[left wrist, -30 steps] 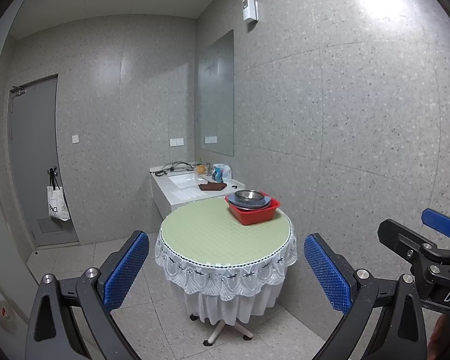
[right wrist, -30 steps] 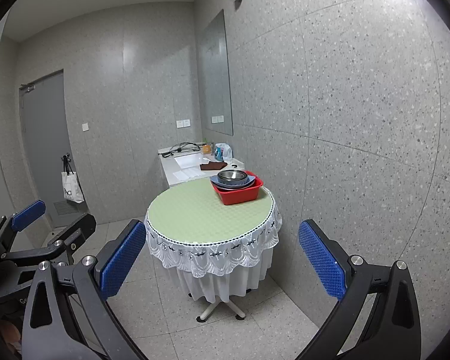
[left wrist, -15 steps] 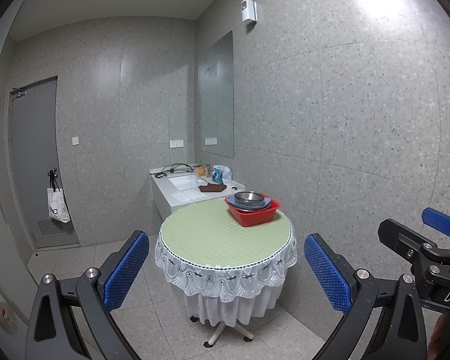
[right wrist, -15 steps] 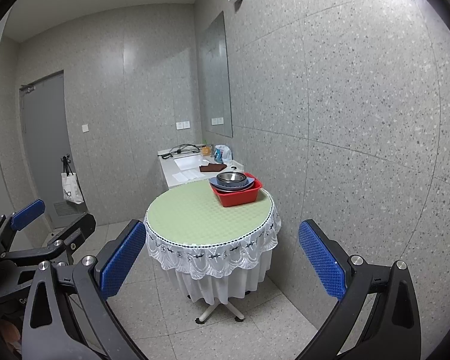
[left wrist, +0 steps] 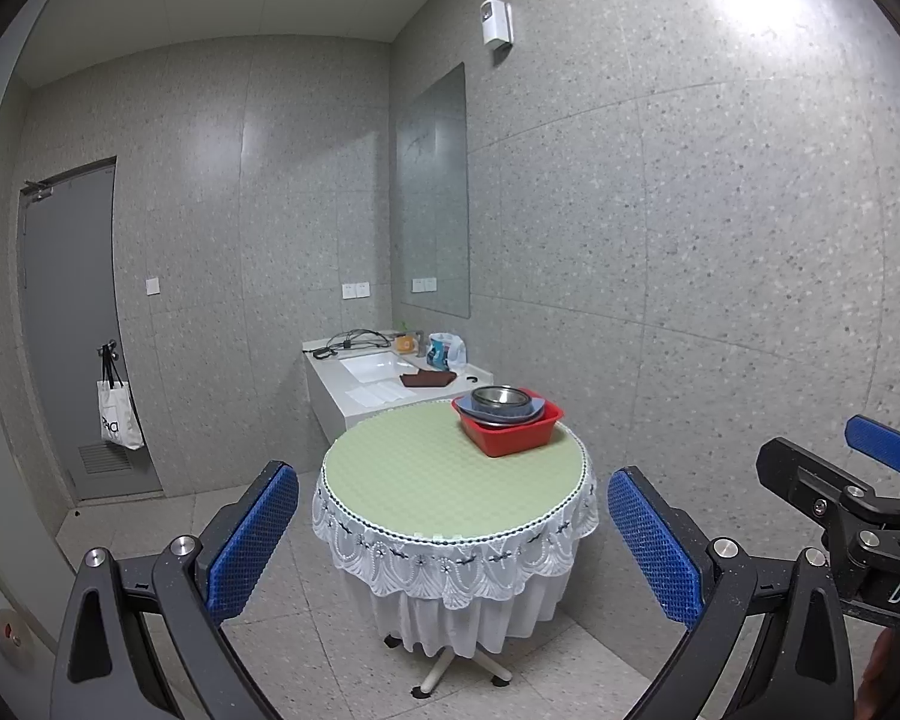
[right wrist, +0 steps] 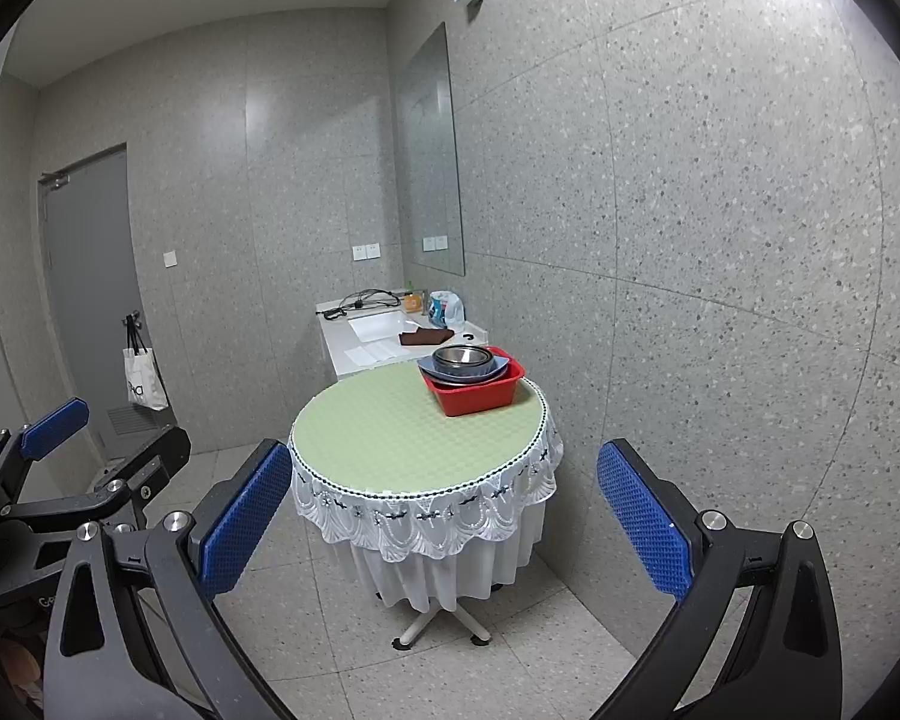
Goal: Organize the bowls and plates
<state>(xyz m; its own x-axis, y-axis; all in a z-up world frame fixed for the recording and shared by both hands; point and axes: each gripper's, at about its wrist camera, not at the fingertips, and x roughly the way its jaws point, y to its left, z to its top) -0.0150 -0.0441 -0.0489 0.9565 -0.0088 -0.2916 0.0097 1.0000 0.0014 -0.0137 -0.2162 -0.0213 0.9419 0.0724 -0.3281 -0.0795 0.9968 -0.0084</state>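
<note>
A red tub [left wrist: 513, 435] [right wrist: 480, 396] stands at the far right of a round table with a green cloth [left wrist: 438, 480] [right wrist: 390, 426]. In the tub a metal bowl [left wrist: 501, 399] [right wrist: 463, 355] sits on blue-grey plates [left wrist: 534, 411] [right wrist: 435, 367]. My left gripper [left wrist: 453, 546] is open and empty, well short of the table. My right gripper [right wrist: 444, 525] is open and empty too, also short of the table. Each gripper shows at the edge of the other's view.
A white sink counter [left wrist: 384, 381] with cables, a brown cloth and bottles stands behind the table. The speckled wall [left wrist: 720, 300] is close on the right. A grey door [left wrist: 69, 324] with a hanging white bag [left wrist: 117, 423] is on the left. Tiled floor surrounds the table.
Both views have shifted very slightly, the table sitting a touch lower and nearer in the right wrist view. Both grippers stay open and empty.
</note>
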